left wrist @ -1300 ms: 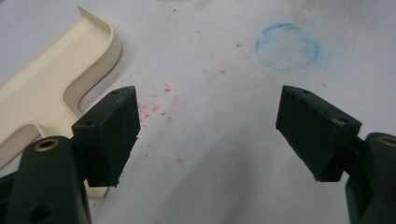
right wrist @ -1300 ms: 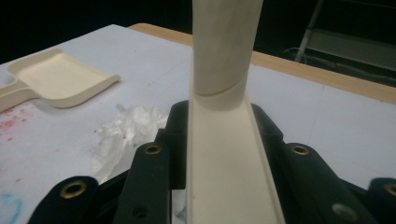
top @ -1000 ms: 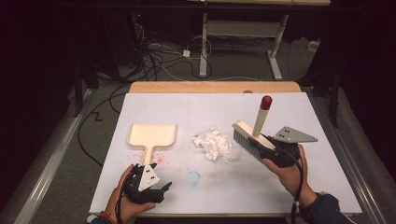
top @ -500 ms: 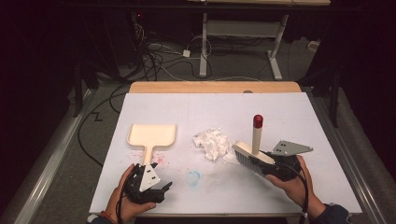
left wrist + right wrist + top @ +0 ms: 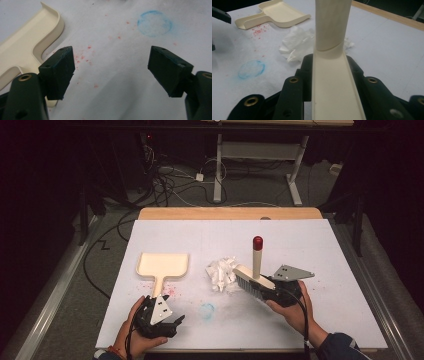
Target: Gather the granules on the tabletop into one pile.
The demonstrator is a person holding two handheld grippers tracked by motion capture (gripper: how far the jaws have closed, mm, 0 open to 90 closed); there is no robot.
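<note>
Nearest, at seven o'clock on the white table (image 5: 325,250), the left tongs (image 5: 167,322) stand spread and empty beside the cream plastic dustpan (image 5: 162,266). At four o'clock the right tongs (image 5: 270,292) pinch the cream red-tipped hand brush (image 5: 255,275), bristles seemingly touching crumpled white paper (image 5: 222,272). No readable writing.

The right gripper (image 5: 270,292) has sunk toward the table and slid nearer the crumpled paper (image 5: 222,272), carrying the brush (image 5: 252,281) with it (jaws clamped on its back); the red-tipped handle (image 5: 257,255), tilted before, now stands almost upright.
</note>
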